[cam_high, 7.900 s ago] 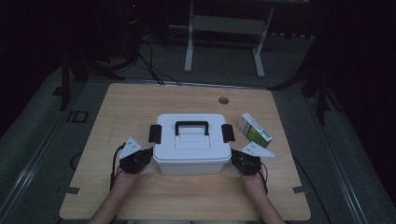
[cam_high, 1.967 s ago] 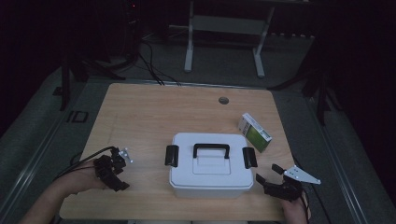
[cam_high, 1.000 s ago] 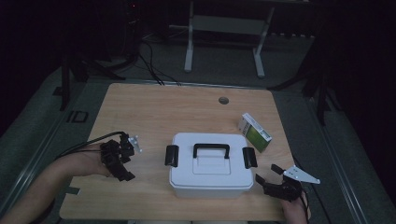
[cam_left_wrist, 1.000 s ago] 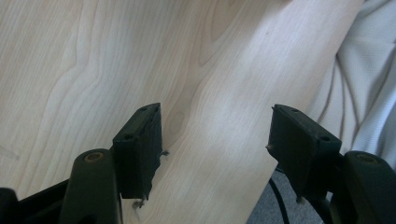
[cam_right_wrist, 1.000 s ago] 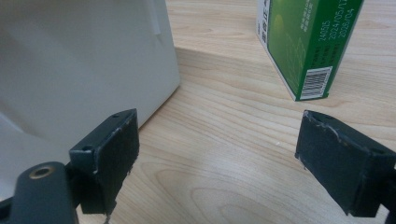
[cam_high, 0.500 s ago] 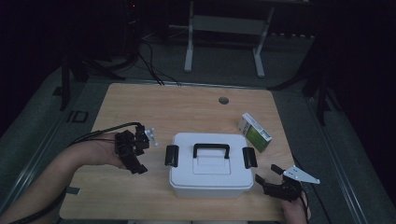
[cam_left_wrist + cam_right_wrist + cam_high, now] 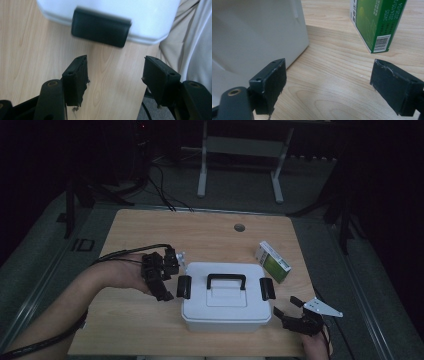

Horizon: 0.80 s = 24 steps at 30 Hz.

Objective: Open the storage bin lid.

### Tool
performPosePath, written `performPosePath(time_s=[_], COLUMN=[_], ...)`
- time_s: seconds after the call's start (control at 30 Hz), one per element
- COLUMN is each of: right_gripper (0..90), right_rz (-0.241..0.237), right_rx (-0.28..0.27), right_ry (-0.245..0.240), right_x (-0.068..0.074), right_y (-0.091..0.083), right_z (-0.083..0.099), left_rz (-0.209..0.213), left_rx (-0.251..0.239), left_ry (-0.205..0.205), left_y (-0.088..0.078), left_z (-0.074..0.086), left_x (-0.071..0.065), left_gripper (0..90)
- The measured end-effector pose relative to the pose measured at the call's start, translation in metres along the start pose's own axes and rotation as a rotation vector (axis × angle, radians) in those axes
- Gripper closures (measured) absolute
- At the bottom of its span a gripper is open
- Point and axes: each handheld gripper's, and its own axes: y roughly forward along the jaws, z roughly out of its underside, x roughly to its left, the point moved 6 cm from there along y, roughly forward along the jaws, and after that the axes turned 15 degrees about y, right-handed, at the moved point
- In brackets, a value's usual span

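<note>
The white box (image 7: 227, 297) is seen near the middle of the wooden worktop (image 7: 210, 227). Its black side clip (image 7: 100, 27) is found just past the left claw (image 7: 115, 72), at 12 o'clock, not touched. The right claw (image 7: 325, 82) is kept at the box's 4 o'clock. Both claws are held open and empty. A green carton (image 7: 272, 261) is seen at the box's 2 o'clock. The room is dark.

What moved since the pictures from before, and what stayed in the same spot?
The left gripper moved across the table toward the white box and now sits open beside its left black latch, holding nothing. The white box slid right and nearer earlier on. The right gripper and green carton stayed put lately.
</note>
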Motion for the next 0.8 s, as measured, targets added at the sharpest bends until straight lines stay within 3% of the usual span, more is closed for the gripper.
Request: performPosePath(time_s=[0.17,0.53,0.8], right_gripper=[13.1,13.1,13.1], right_rz=[-0.001,-0.005,-0.007], right_rx=[0.003,0.005,0.004], right_ry=[-0.003,-0.006,-0.006], right_x=[0.001,0.001,0.000], right_y=[0.000,0.001,0.000], right_z=[0.000,0.001,0.001], left_rz=[0.012,0.018,0.019], left_rx=[0.005,0.024,0.027], left_ry=[0.033,0.044,0.073], left_y=[0.004,0.010,0.012], left_z=[-0.015,-0.033,-0.055], left_x=[0.003,0.016,0.024], left_gripper=[36.9,36.9,36.9])
